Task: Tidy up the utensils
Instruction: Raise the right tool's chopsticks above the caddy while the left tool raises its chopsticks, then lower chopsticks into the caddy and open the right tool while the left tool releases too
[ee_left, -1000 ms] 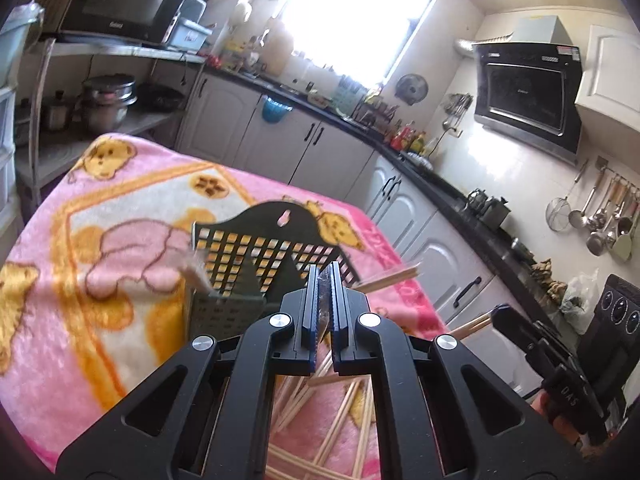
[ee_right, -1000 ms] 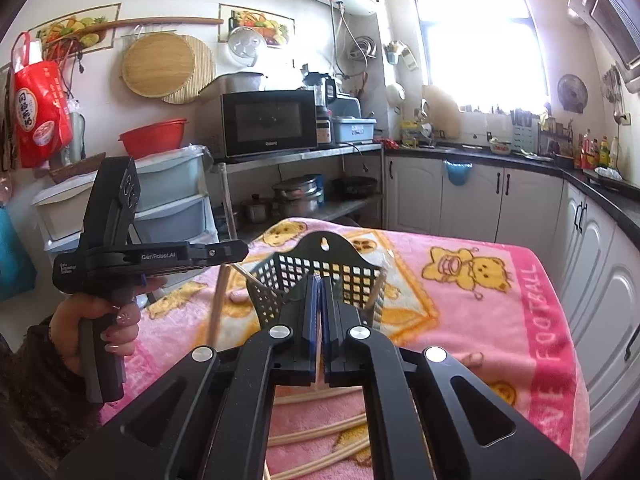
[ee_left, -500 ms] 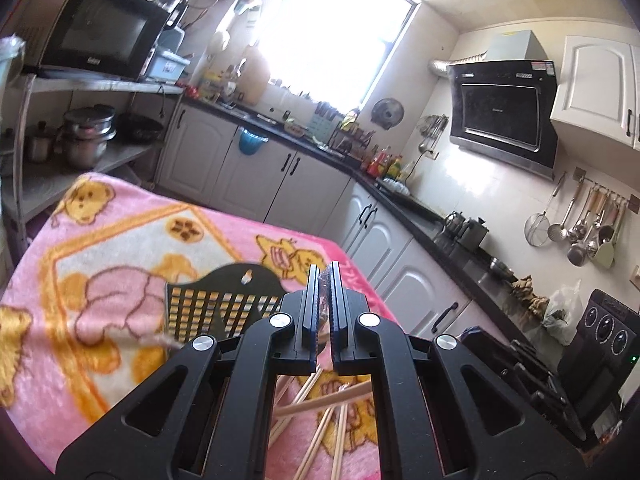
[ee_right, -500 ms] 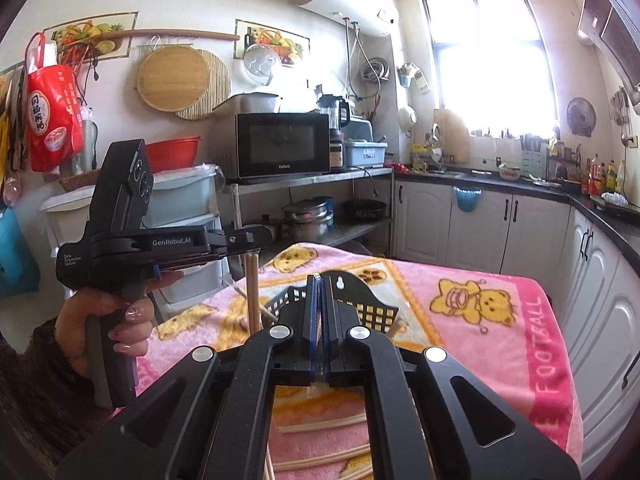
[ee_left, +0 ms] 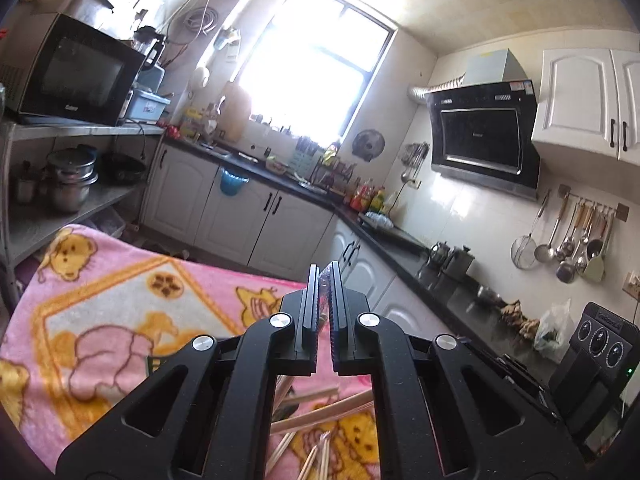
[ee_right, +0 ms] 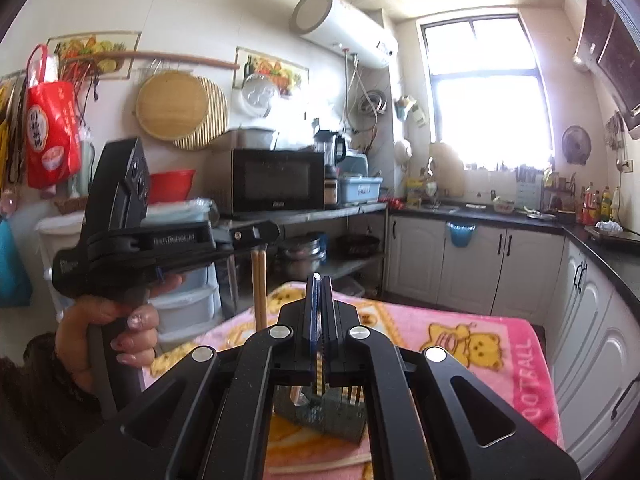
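Two hand-held grippers are in your hands above the pink blanket [ee_left: 120, 304] on the tabletop. Your left hand-held gripper [ee_right: 267, 236] is clamped on a pair of chopsticks [ee_right: 260, 288] hanging upright. Your right hand-held gripper [ee_right: 320, 312] is closed on a chopstick [ee_right: 319, 376] above the black basket [ee_right: 320, 416]. Loose chopsticks [ee_left: 320, 412] lie on the blanket.

microwave [ee_right: 278, 179] on shelf | pink blanket [ee_left: 120, 308] | range hood [ee_left: 484, 142]

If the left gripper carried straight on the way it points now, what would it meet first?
Nothing close, as far as its own view shows: the left gripper points over the blanket's far edge toward the white base cabinets, though depth is hard to judge.
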